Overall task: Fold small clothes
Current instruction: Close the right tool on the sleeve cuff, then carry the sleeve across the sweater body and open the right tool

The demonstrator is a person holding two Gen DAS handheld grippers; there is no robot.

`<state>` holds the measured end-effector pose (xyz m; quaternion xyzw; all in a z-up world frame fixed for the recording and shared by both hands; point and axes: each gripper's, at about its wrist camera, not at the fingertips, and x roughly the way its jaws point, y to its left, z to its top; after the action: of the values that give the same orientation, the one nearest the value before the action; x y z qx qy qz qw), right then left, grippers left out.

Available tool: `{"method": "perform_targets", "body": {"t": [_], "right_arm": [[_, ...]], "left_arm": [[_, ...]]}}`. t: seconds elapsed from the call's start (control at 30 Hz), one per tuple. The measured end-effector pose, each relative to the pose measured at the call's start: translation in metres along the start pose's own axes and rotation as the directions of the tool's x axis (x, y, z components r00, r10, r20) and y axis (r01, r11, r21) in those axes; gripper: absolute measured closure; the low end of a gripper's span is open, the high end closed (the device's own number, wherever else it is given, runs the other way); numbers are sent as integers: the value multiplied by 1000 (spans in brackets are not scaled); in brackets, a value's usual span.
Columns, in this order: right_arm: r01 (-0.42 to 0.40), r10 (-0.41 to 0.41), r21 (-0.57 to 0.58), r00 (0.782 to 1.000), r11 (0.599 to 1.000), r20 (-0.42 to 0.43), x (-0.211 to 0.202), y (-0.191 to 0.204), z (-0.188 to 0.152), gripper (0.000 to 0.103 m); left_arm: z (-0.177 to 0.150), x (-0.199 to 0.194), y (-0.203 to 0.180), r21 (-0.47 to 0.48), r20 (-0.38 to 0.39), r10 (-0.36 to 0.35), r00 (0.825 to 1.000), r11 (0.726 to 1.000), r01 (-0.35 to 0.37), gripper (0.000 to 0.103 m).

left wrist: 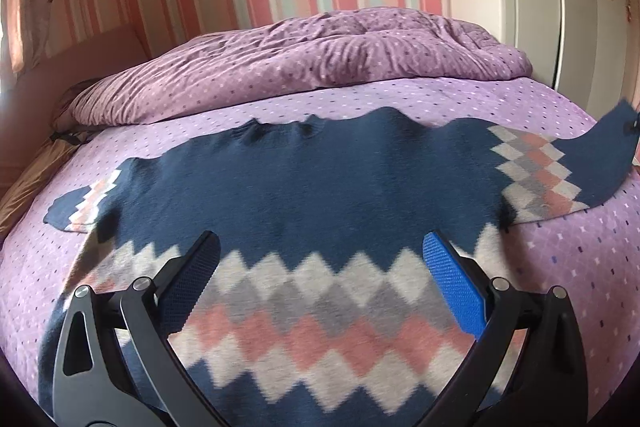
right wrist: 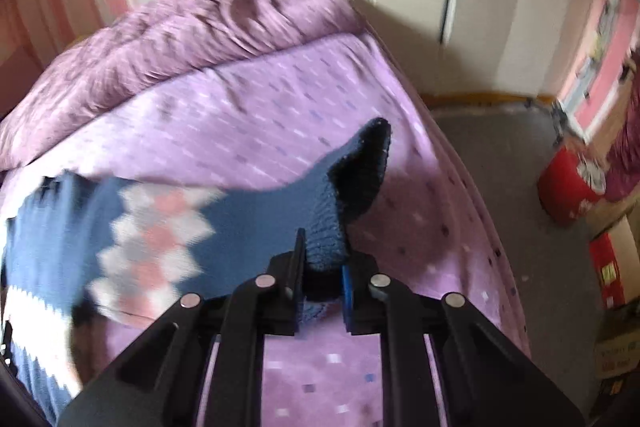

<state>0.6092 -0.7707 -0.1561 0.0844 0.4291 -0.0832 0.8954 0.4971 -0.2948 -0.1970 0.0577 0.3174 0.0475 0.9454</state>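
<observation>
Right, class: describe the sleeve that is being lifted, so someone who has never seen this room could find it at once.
Start at the purple dotted bed, where a navy sweater with grey, white and pink diamonds lies spread flat. Follow it to the sleeve nearest the white wardrobe. Unlike the other sleeve, lying flat, its navy cuff is pinched in the right tool and raised off the bed.

No text, label or number is legible anywhere.
</observation>
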Motion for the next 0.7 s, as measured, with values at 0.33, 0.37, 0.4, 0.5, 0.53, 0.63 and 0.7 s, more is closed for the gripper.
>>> {"method": "perform_targets", "body": {"t": [0.33,0.37,0.4,0.5,0.53,0.63,0.7], "right_arm": [[-100,112,-159,991,982,69,-71,177,40,89],[-114,127,-172,990,978,67,-75,197,40,89],[-122,136,-187,988,975,67,-78,216,40,89],[-137,155,-232,986,963,61,-84,278,37,89],[-146,164,-245,985,958,53,-85,302,34,89],[-155,172,-274,984,949,38,-83,362,25,89],[-156,168,-285,986,946,18,-80,400,16,89]], "left_arm": [[3,-8,101,-16,5,52,999,999,-52,3],[3,-9,114,-18,6,53,999,998,-52,3],[3,-10,126,-19,9,52,999,998,-52,3],[2,-12,161,-18,21,55,998,998,-54,3],[1,-13,173,-21,23,54,998,998,-54,3],[-2,-14,214,-28,34,75,997,997,-74,3],[-5,-11,242,-32,29,76,997,997,-75,3]]}}
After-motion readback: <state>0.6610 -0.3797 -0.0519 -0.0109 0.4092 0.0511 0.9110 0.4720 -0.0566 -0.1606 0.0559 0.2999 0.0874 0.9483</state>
